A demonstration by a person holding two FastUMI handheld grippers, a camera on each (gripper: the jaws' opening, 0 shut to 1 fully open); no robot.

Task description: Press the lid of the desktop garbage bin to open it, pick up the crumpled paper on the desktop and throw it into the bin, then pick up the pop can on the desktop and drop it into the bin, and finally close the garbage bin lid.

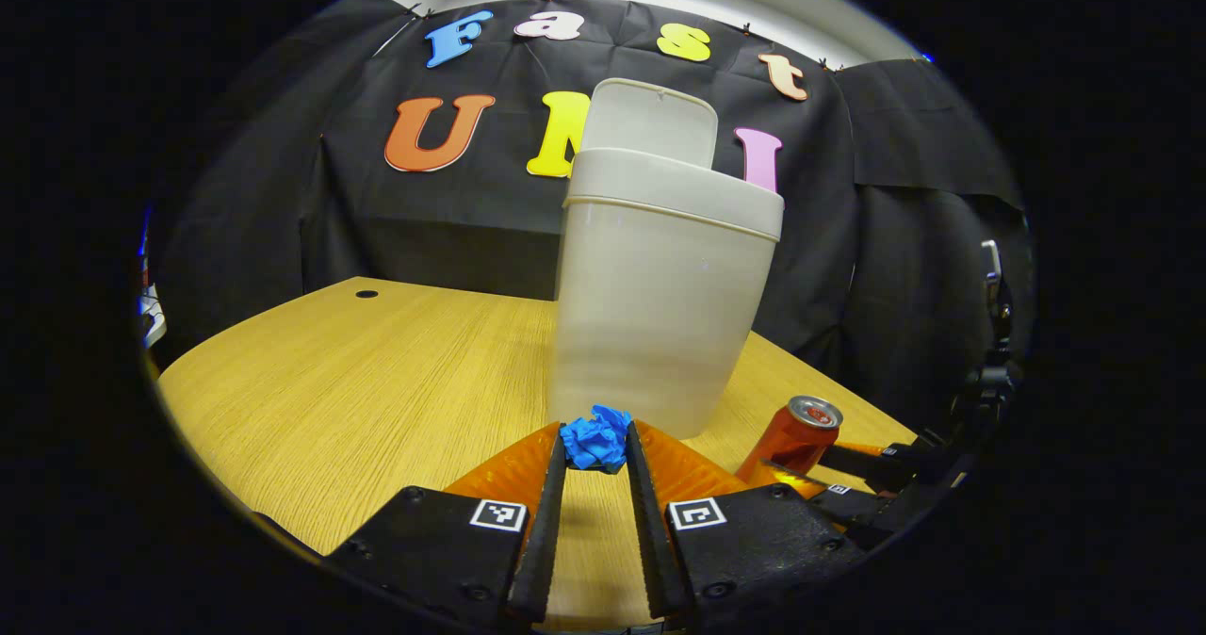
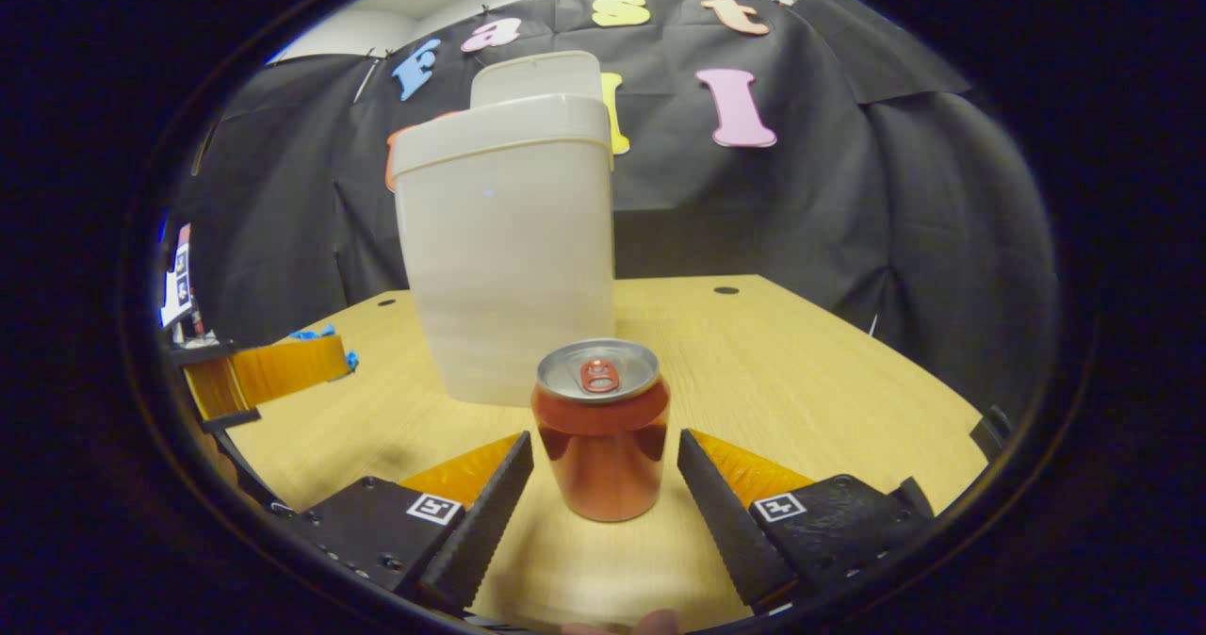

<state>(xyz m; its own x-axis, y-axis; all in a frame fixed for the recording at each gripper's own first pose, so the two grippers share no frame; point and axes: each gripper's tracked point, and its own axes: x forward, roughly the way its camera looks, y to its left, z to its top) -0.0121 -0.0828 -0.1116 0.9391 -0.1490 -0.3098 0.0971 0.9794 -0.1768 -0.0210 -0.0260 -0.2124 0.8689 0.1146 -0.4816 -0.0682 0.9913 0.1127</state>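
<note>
The tall translucent white plastic bin (image 1: 660, 305) stands lid-up (image 1: 650, 124), contents unclear. The left gripper (image 1: 596, 451) fingers pinch blue crumpled paper (image 1: 595, 439). The right gripper (image 2: 605, 465) fingers, wide, flank the upright red pop can (image 2: 601, 432) at 12 o'clock.

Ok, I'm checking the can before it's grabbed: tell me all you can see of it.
The pop can looks like reddish-orange metal with a silver top and an unopened red pull tab. It stands upright on the wooden table, in front of the pale bin, between the right tool's open fingers, which do not touch it.
</note>
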